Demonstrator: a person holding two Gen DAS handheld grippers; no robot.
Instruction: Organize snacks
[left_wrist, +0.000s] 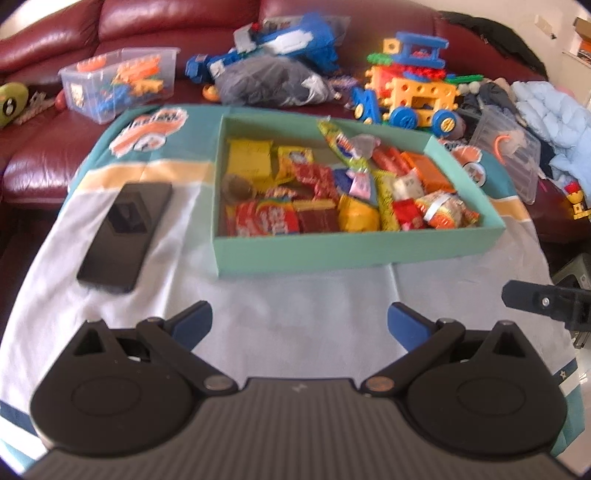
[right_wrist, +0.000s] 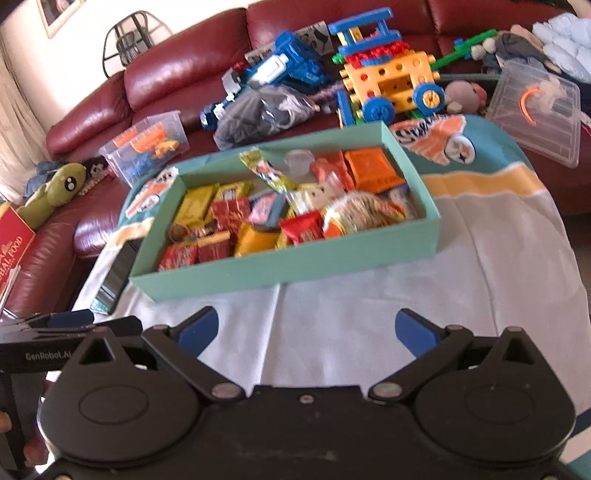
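A teal cardboard box (left_wrist: 332, 249) (right_wrist: 295, 266) lies on the cloth-covered table, filled with several wrapped snacks (left_wrist: 325, 184) (right_wrist: 280, 210) in red, yellow and orange. A yellow-green packet (left_wrist: 340, 142) (right_wrist: 260, 170) leans up against the far side of the pile. My left gripper (left_wrist: 300, 325) hovers open over bare cloth in front of the box, holding nothing. My right gripper (right_wrist: 306, 330) is also open and empty, just short of the box's near wall. The right gripper's tip (left_wrist: 543, 301) shows at the left wrist view's right edge.
A black phone (left_wrist: 125, 236) (right_wrist: 118, 271) lies left of the box. A dark red sofa (left_wrist: 55, 140) behind the table carries building-block toys (left_wrist: 410, 88) (right_wrist: 388, 74), clear plastic bins (left_wrist: 118, 83) (right_wrist: 535, 110), a grey bag (left_wrist: 269, 81) and clothes. A green plush (right_wrist: 55, 192) sits far left.
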